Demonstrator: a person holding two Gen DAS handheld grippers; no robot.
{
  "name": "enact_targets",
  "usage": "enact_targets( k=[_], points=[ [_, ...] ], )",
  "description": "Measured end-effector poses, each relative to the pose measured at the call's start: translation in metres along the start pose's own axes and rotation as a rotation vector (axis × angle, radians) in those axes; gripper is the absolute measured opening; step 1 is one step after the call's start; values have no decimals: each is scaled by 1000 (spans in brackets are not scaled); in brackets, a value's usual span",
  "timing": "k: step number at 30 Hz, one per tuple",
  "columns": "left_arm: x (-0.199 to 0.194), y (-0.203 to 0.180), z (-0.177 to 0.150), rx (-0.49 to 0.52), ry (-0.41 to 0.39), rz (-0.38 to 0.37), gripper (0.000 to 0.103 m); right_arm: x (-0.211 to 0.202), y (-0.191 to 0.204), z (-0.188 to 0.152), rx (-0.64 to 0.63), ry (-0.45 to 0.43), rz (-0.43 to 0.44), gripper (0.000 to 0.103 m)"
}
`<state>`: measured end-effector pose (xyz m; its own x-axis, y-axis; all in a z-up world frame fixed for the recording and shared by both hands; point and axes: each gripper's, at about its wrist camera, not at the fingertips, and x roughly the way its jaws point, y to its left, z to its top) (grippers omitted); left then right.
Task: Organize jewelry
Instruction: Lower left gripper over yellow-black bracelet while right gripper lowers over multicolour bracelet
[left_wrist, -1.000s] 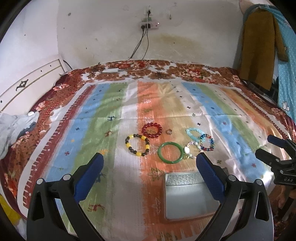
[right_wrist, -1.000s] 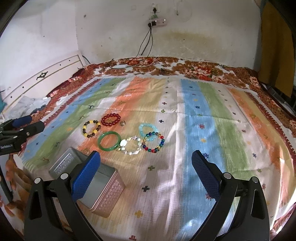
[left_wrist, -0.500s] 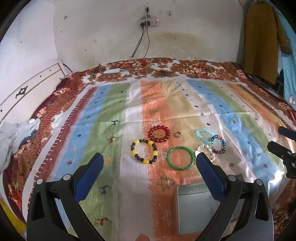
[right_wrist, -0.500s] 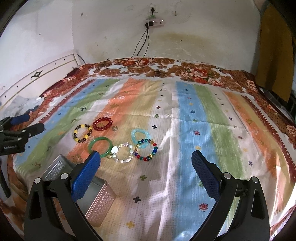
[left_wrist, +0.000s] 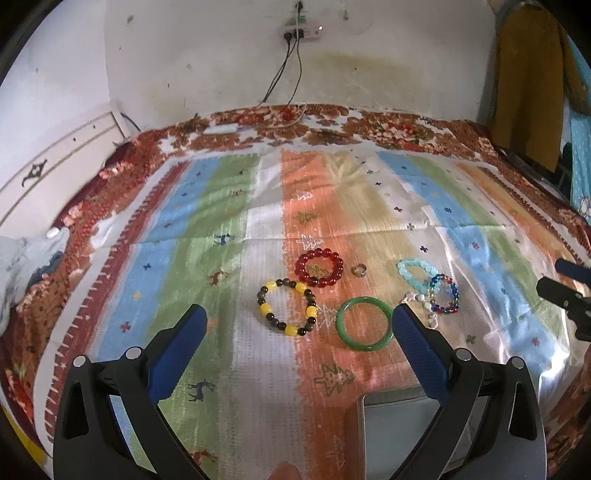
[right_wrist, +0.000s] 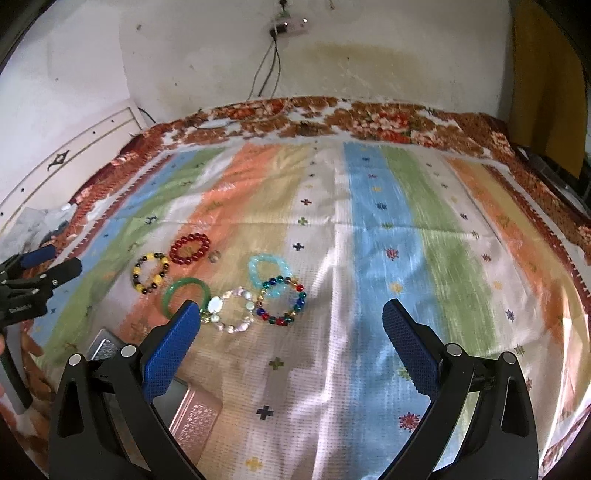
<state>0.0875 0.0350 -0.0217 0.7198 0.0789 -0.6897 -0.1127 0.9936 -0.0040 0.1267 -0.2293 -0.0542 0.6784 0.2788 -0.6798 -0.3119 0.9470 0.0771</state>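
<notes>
Striped cloth (left_wrist: 229, 236) spreads over the bed ahead of me, with a stained white wall (left_wrist: 369, 55) behind it and cables hanging from a socket (left_wrist: 299, 31).

Left wrist view first: my left gripper (left_wrist: 297, 328) is wide open, blue pads (left_wrist: 177, 347) spread far apart, holding nothing. Between the fingers and a bit ahead lies the yellow and dark bead bracelet (left_wrist: 287, 308). Just beyond it is the red bead bracelet (left_wrist: 319, 267), with a small ring (left_wrist: 358, 271) just to its right. The green bangle (left_wrist: 364, 327) lies close inside my right finger. Past that finger, further right, I see the pale blue bead bracelet (left_wrist: 415, 271), the multicoloured bead bracelet (left_wrist: 445, 295) overlapping it, and part of a white pearly bracelet (left_wrist: 424, 308) half hidden behind the pad. The open metal tin (left_wrist: 391, 435) sits low under my right finger, near me. My right gripper's tips (left_wrist: 565, 284) poke in at the far right edge.

Now the right wrist view, a bit blurred: my right gripper (right_wrist: 291, 325) gapes open too, empty. The jewelry is all ahead and to the left. The multicoloured bead bracelet (right_wrist: 282, 301) sits just inside my left finger, the pale blue one (right_wrist: 267, 269) touching it behind, the white pearly bracelet (right_wrist: 232, 310) beside it. My left pad covers part of the green bangle (right_wrist: 184, 291). Further left are the yellow and dark bracelet (right_wrist: 150, 273), the red one (right_wrist: 190, 248) and the ring (right_wrist: 214, 255). The tin (right_wrist: 192, 410) sits low behind my left finger. My left gripper (right_wrist: 44, 273) shows at the left edge.
</notes>
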Motion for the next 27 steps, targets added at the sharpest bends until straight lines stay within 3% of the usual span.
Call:
enact_targets(
  k=[9, 16, 21, 27],
  points=[
    [23, 3, 7, 37, 98, 40, 98, 13, -8, 9, 28, 30, 21, 100],
    [34, 7, 13, 34, 120, 73, 98, 33, -10, 12, 19, 119, -38, 100],
    [44, 11, 17, 21, 142, 90, 98, 46, -12, 12, 36, 190, -23, 100],
    [56, 20, 21, -12, 182, 92, 98, 55, -8, 17, 20, 205, 14, 100]
  ],
)
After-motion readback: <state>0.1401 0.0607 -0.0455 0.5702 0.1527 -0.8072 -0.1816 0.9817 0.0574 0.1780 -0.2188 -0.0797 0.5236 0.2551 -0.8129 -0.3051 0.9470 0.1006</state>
